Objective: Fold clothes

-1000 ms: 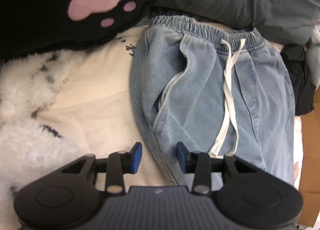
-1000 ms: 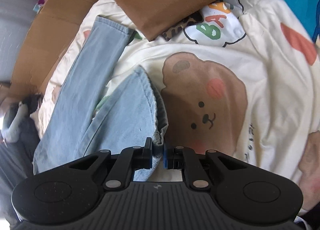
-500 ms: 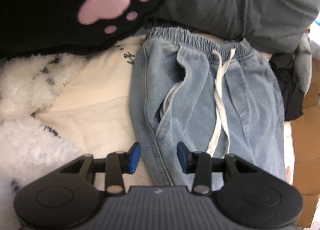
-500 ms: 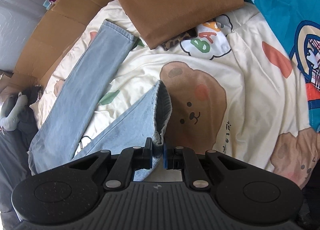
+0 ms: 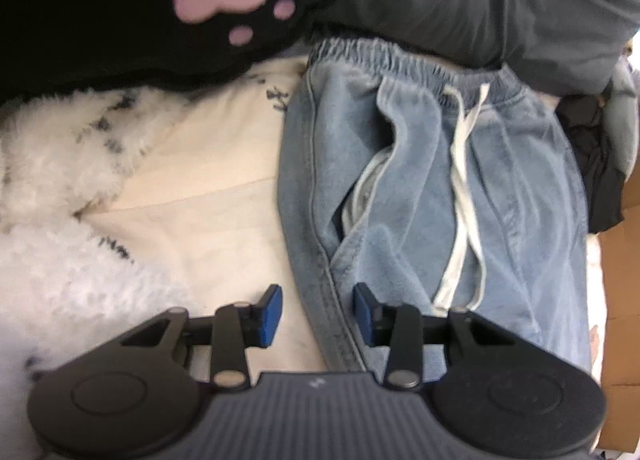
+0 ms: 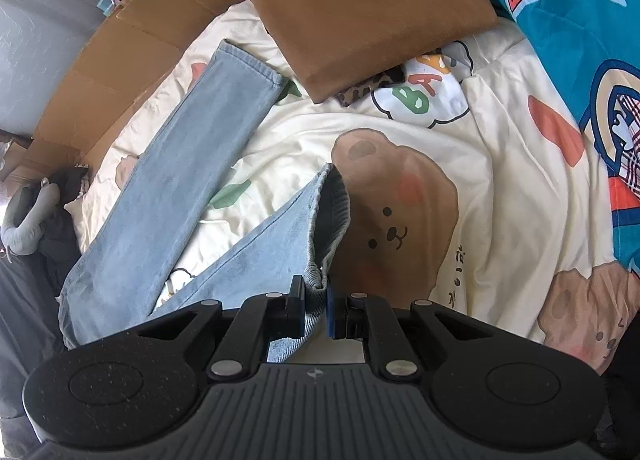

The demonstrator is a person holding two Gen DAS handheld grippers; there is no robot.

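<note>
Only the left wrist view shows the jeans' (image 5: 432, 195) waistband at 12 o'clock – the left gripper (image 5: 318, 314) spread, side seam between. Only the right shows the legs running toward 11 and 12 – the right gripper (image 6: 314, 306) pinching one hem (image 6: 320, 280).

You are looking at soft, washed denim in the jeans (image 5: 500, 195), matt and faintly fuzzy, with a flat white woven drawstring (image 5: 460, 195) lying ahead of your left gripper (image 5: 318, 310). Beside its left finger, fluffy white fleece (image 5: 60, 179) is showing over smooth cream cotton bedding (image 5: 212, 195). Your right gripper (image 6: 314, 306) is showing matt black plastic with dull metal pins. Ahead of it, a brown suede-like cushion (image 6: 360, 3) and plain rough cardboard (image 6: 132, 59) are lying.
</note>
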